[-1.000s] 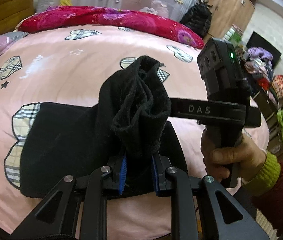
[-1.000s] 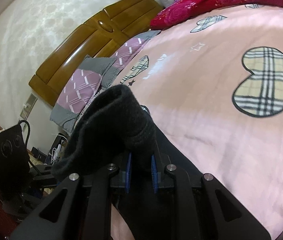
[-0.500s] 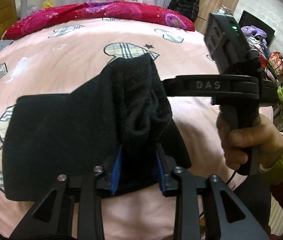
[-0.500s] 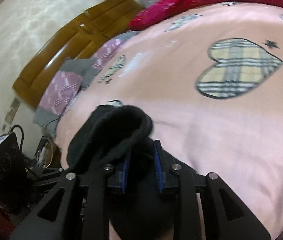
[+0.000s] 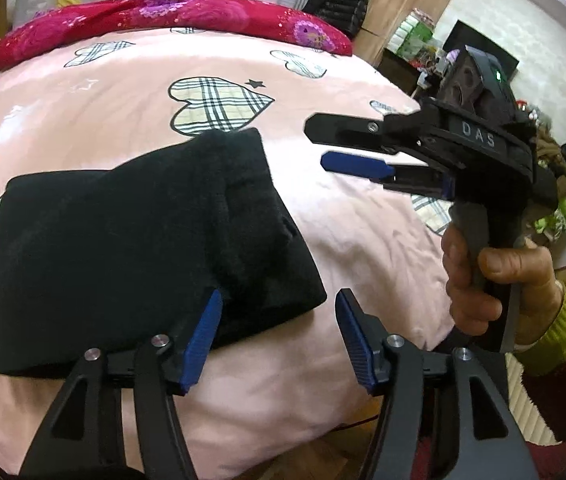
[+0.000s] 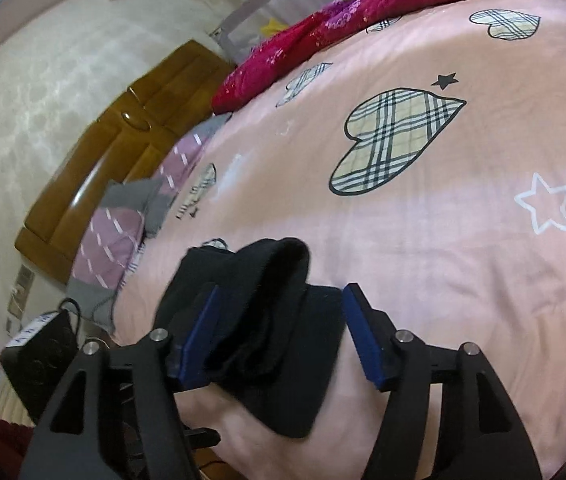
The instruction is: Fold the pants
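The black pants (image 5: pixel 131 240) lie folded in a thick rectangle on the pink bedspread (image 5: pixel 363 240). My left gripper (image 5: pixel 279 312) is open at the fold's near right corner, its left blue pad touching the cloth edge. My right gripper (image 5: pixel 319 146) shows in the left wrist view, open and held in the air to the right of the pants. In the right wrist view the right gripper (image 6: pixel 279 300) is open with the pants (image 6: pixel 267 320) lying loose between its pads.
A red floral quilt (image 5: pixel 163 20) lies along the far side of the bed. Purple and grey pillows (image 6: pixel 131 232) and a wooden headboard (image 6: pixel 123 140) are at the left. Cluttered furniture (image 5: pixel 423 32) stands beyond the bed's right edge.
Both grippers opened and let go of the pants. The lifted bunch of cloth dropped flat onto the folded stack. The right gripper pulled away to the right.
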